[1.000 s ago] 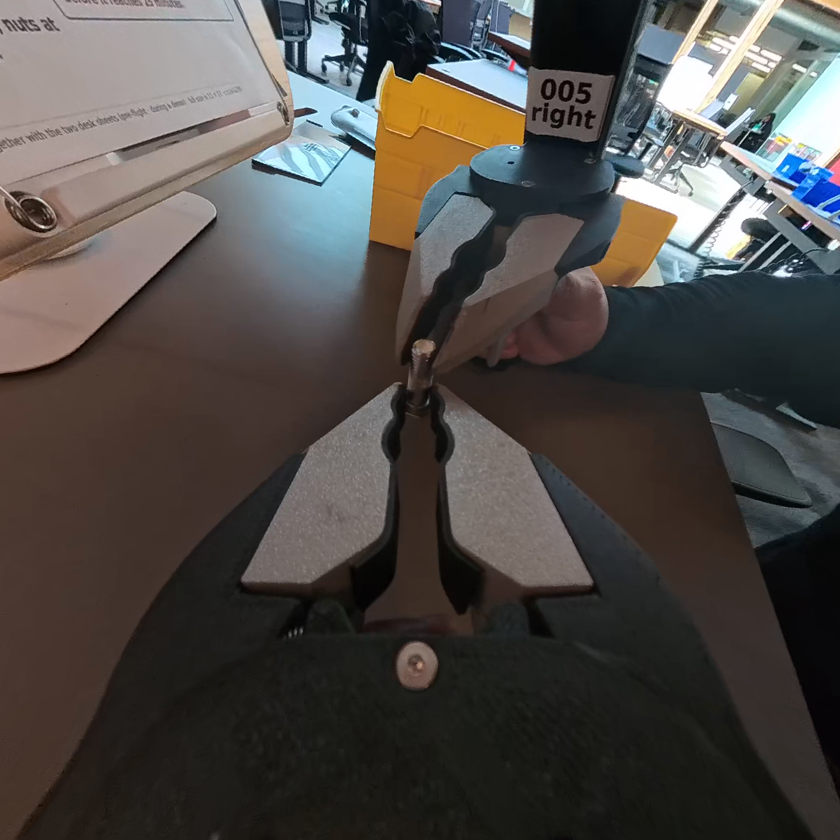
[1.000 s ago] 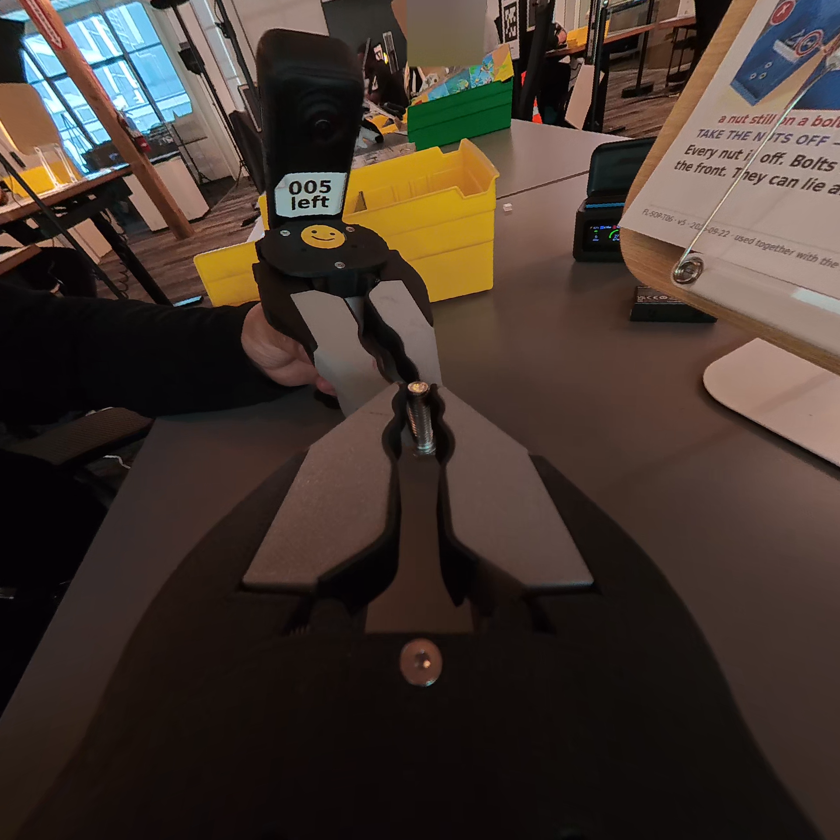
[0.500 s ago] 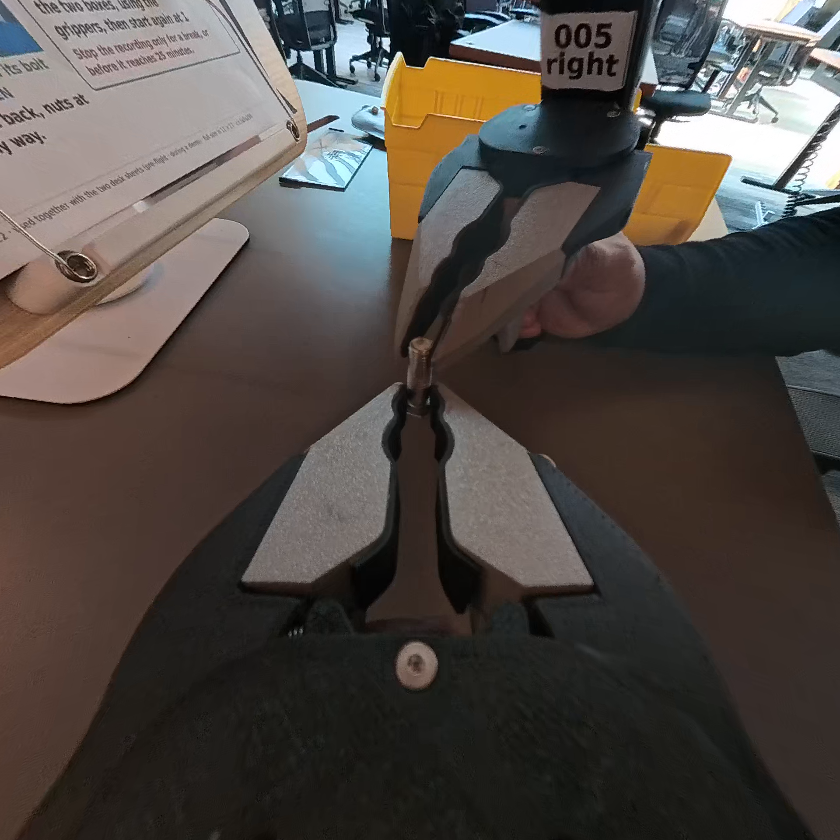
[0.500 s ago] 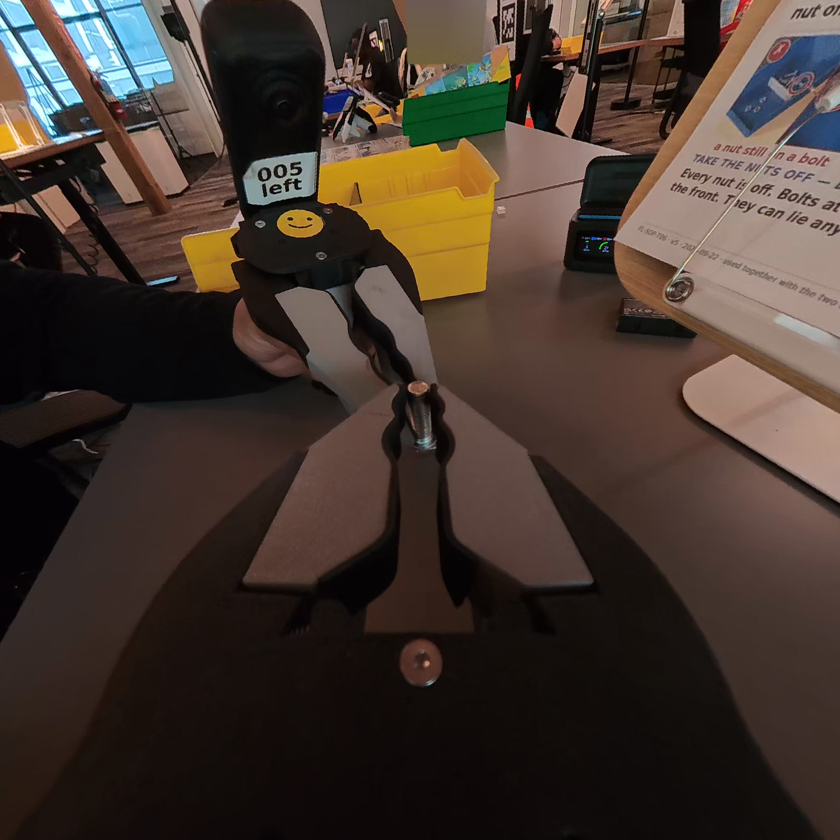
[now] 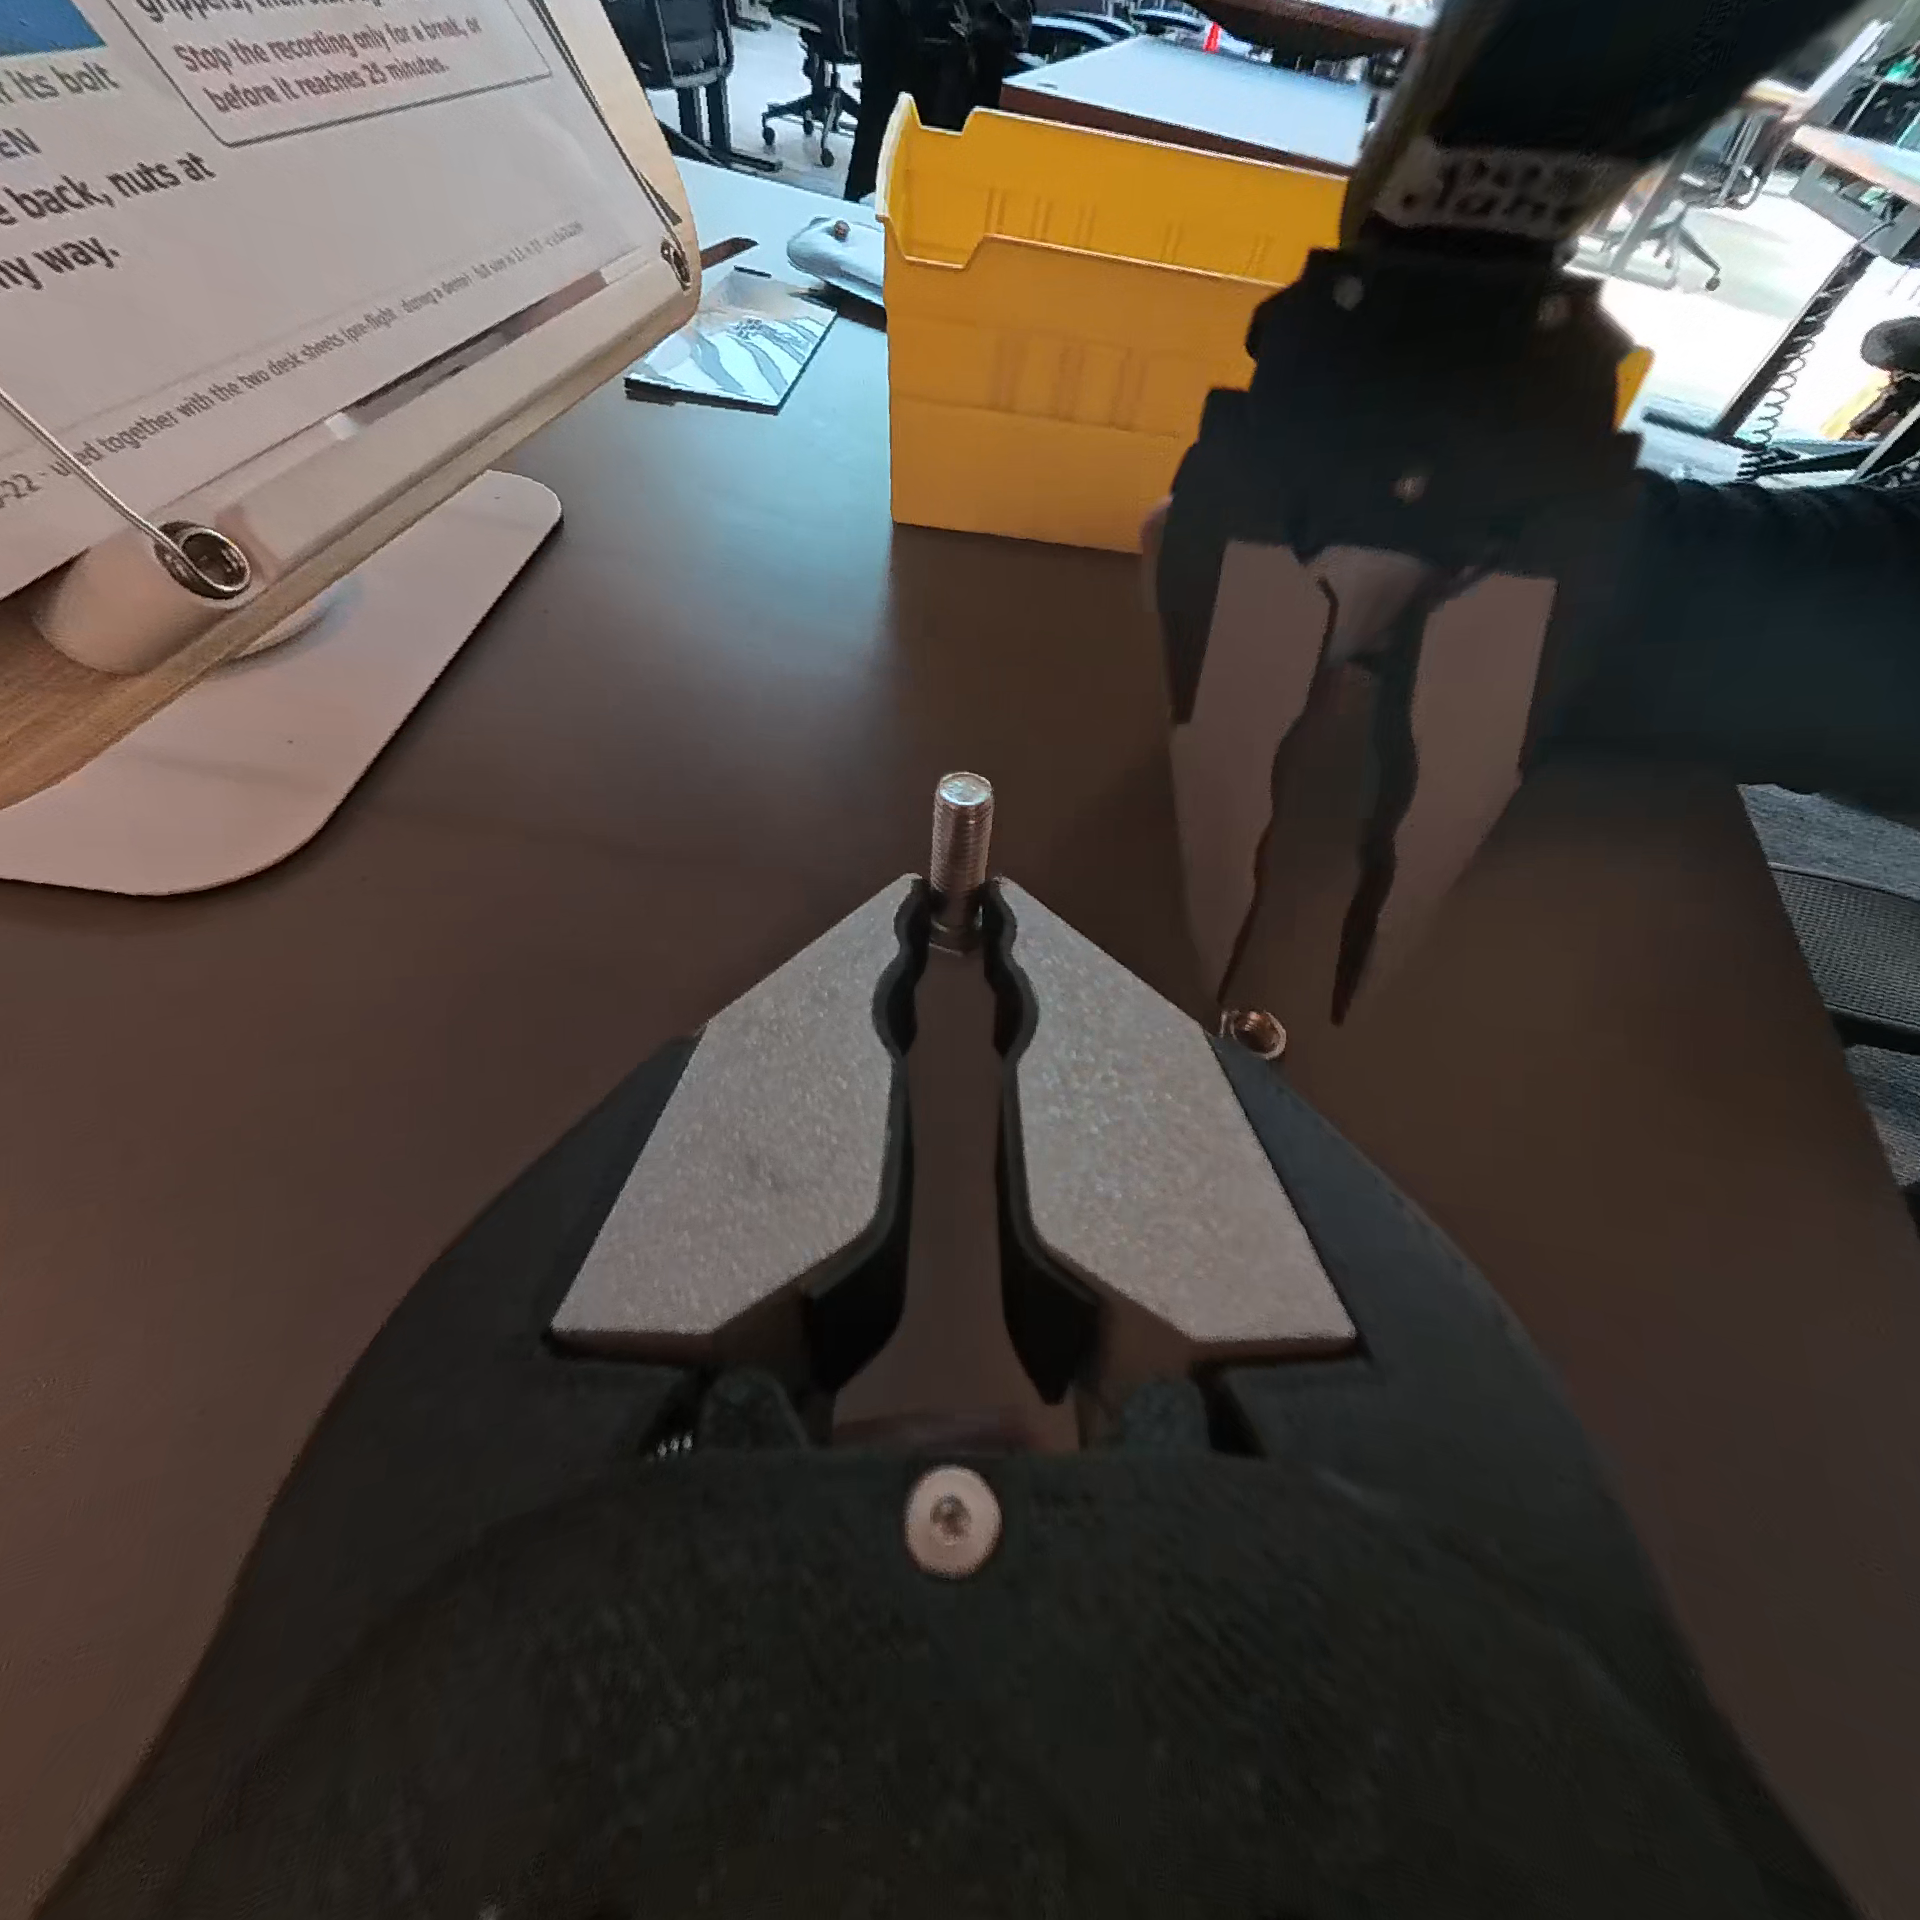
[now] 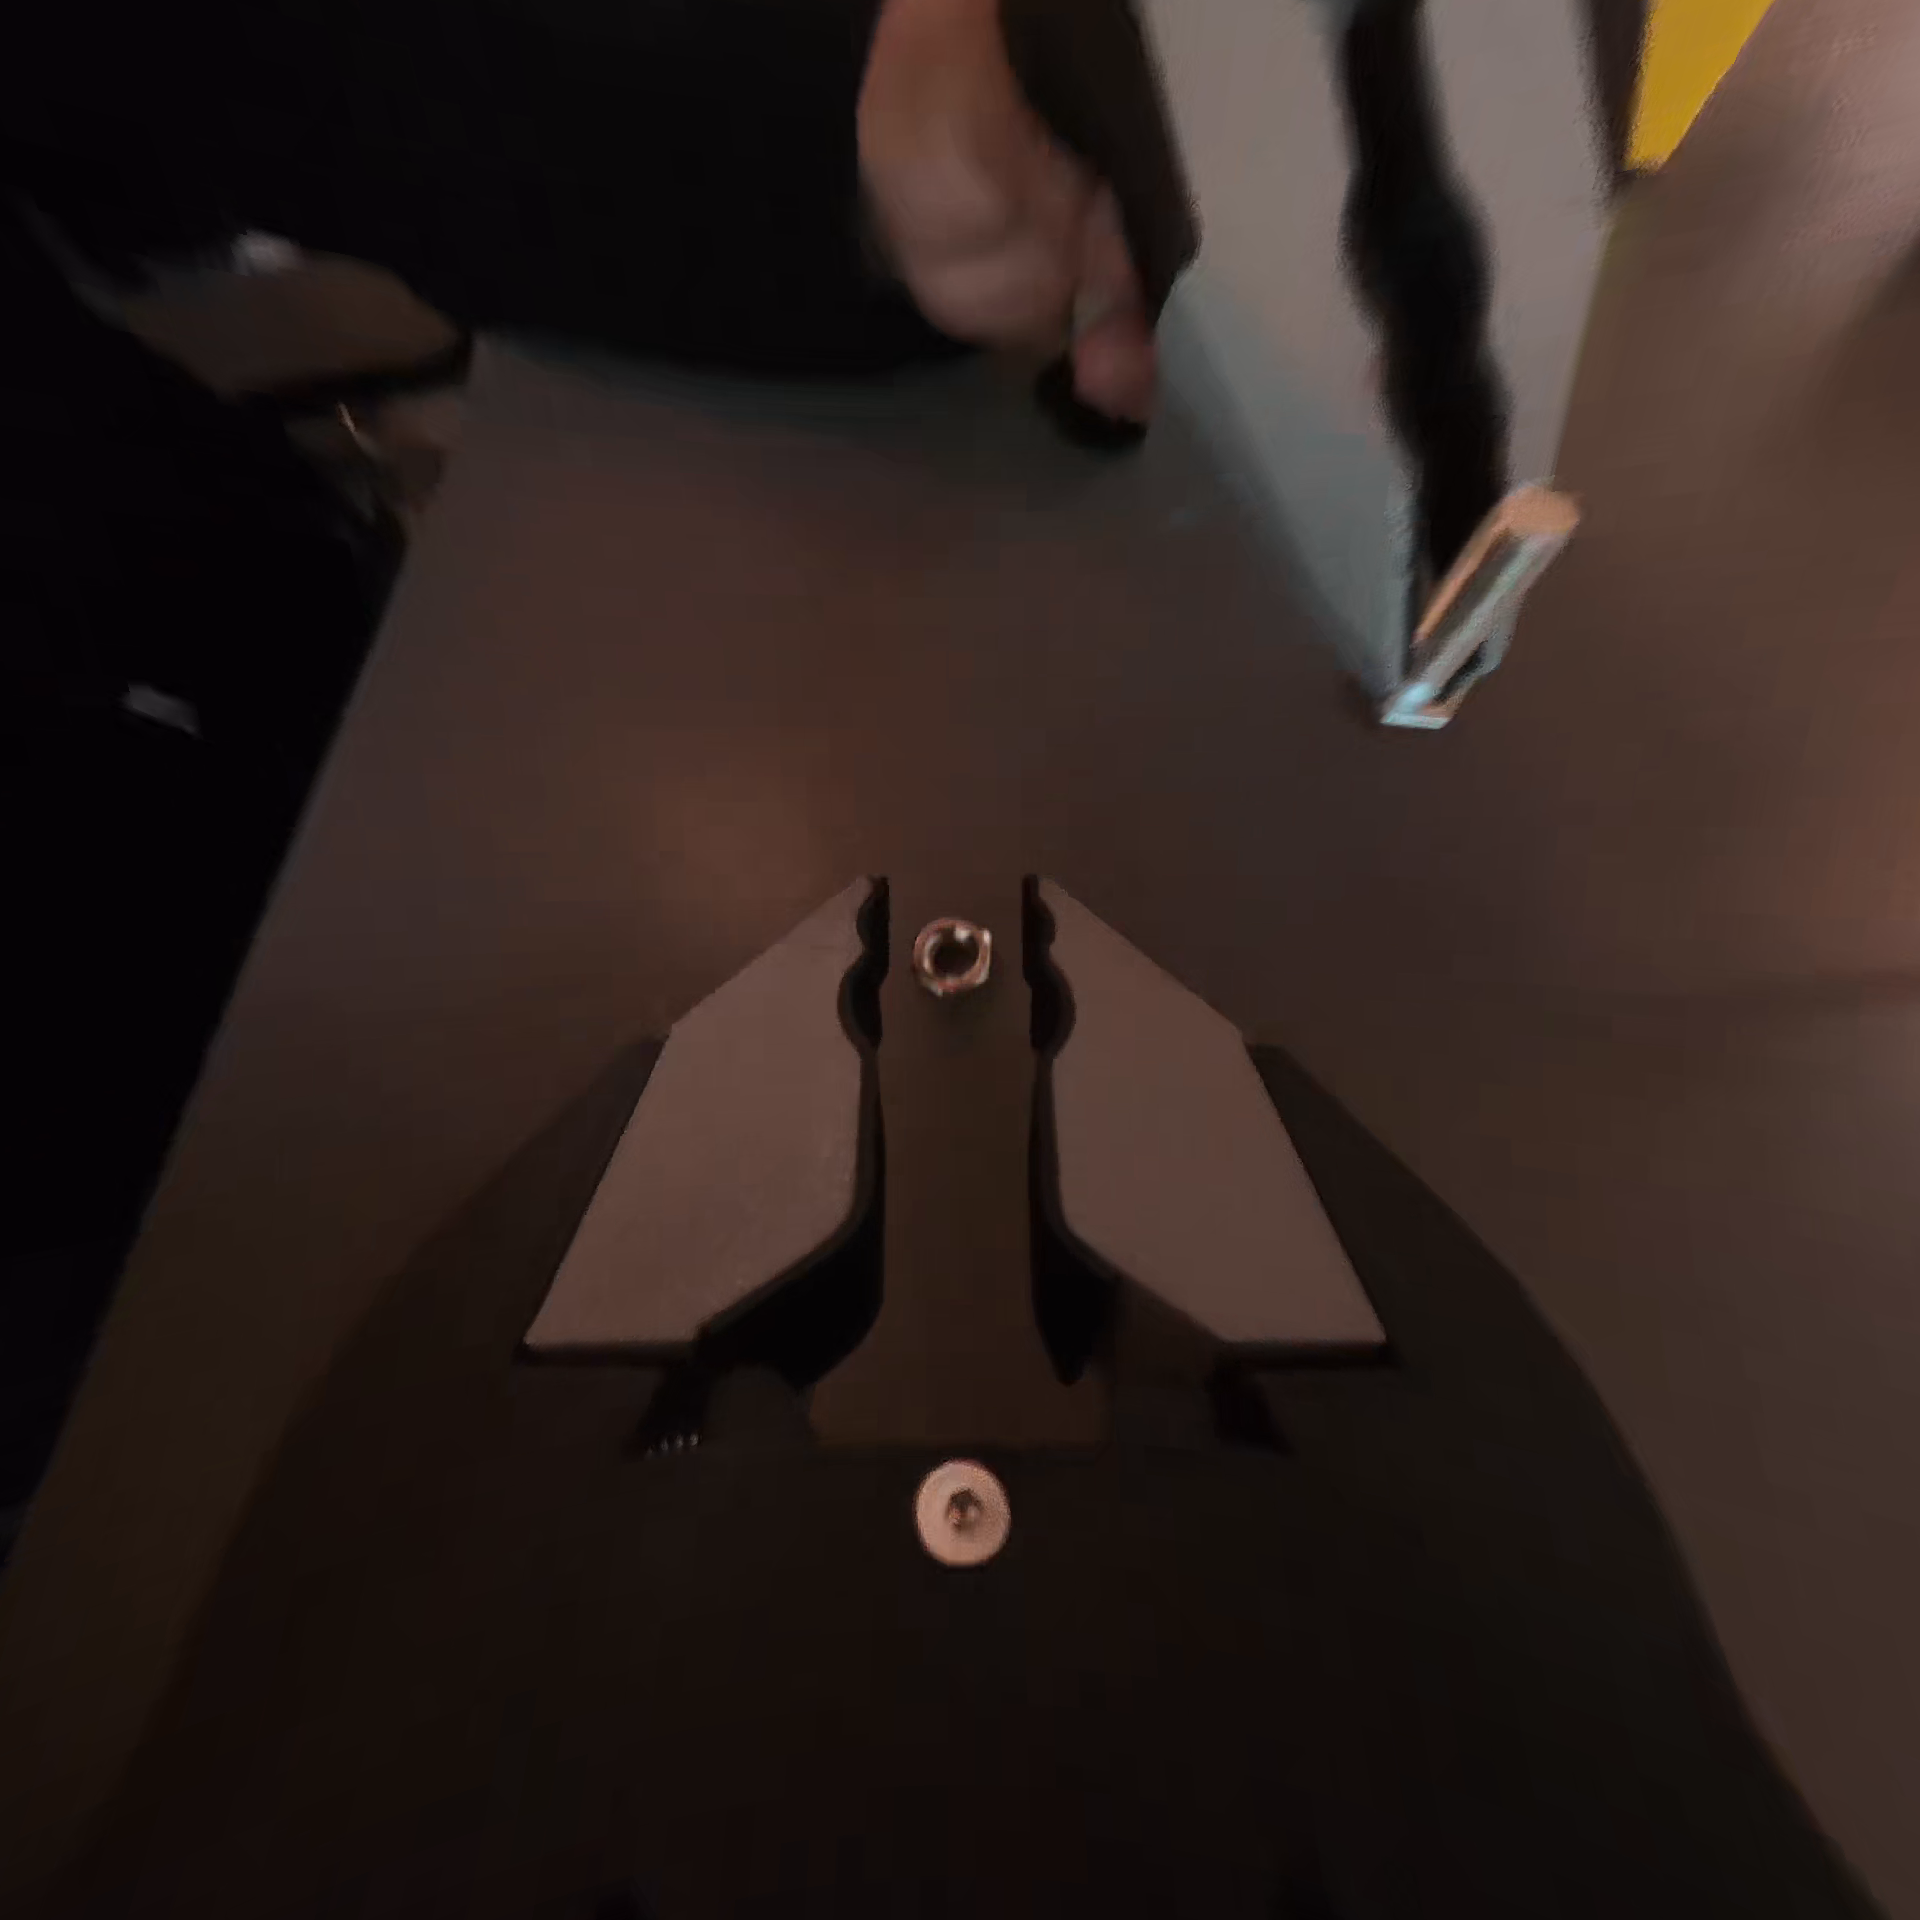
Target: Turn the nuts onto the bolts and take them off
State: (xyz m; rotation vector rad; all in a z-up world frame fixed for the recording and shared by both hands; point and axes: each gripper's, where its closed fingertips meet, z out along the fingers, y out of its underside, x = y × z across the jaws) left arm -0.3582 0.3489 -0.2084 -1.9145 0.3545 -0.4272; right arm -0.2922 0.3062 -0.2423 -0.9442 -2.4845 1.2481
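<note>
The left gripper [image 5: 956, 914] is clamped on the bolt [image 5: 962, 831], pinching it near its head, with the threaded shank standing out past the fingertips. Off to its right, the right gripper [image 5: 1288, 997] points down at the dark table [image 5: 675, 727], its fingers spread apart with nothing pinched between them. The nut [image 5: 1254, 1032] lies flat on the table just beside those lowered tips, tucked against the right edge of the left gripper's body.

Over to the right wrist view: blurry, but the nut [image 6: 952, 956] sits loose between the parted fingertips of the right gripper [image 6: 954, 925], hole facing up, with a gap on either side. Ahead and to the right, the bolt [image 6: 1475, 623] shows as a bright streak at the left gripper's tip.

Beyond the left gripper stands a yellow bin [image 5: 1070, 343]; to its left, a stand holding a printed sheet [image 5: 312, 208].
</note>
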